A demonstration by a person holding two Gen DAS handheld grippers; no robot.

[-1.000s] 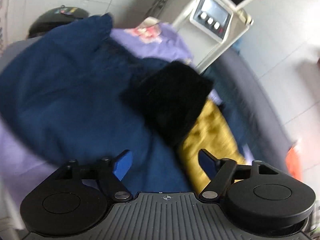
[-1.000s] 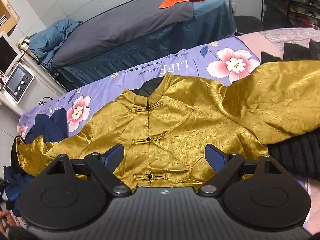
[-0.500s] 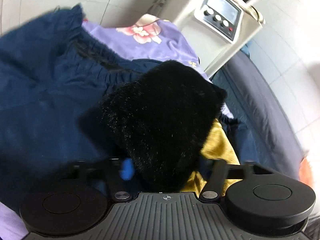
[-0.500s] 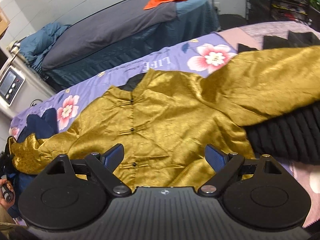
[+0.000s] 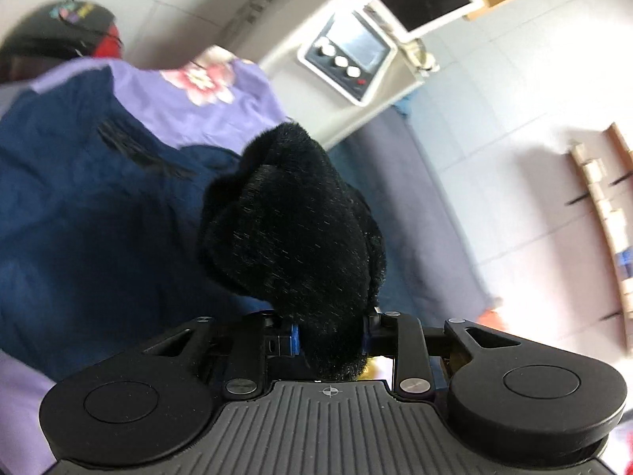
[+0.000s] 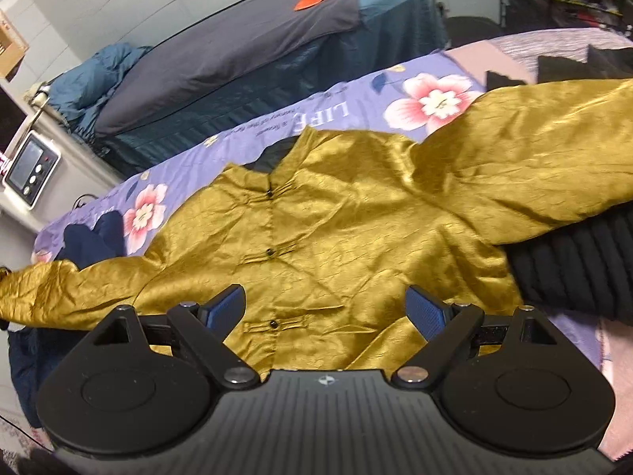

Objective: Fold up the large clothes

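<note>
The gold jacket (image 6: 336, 229) is spread flat, unfolded. Its black fur cuff (image 5: 292, 229) has just been clamped by the closing left gripper (image 5: 328, 340). Above the jacket's hem the right gripper (image 6: 328, 308) is held wide, empty.

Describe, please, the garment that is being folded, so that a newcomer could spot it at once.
Find the lilac floral bedsheet covering the near bed. Spread flat across it, sleeves out, lies the gold jacket. Its crinkled satin shine and dark knot buttons down the front set it apart from the navy garment and black ribbed cloth beside it.

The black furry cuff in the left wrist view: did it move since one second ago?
Yes. The black furry cuff came toward the camera and now sits between the closing left tongs, farther from the control box.
</note>
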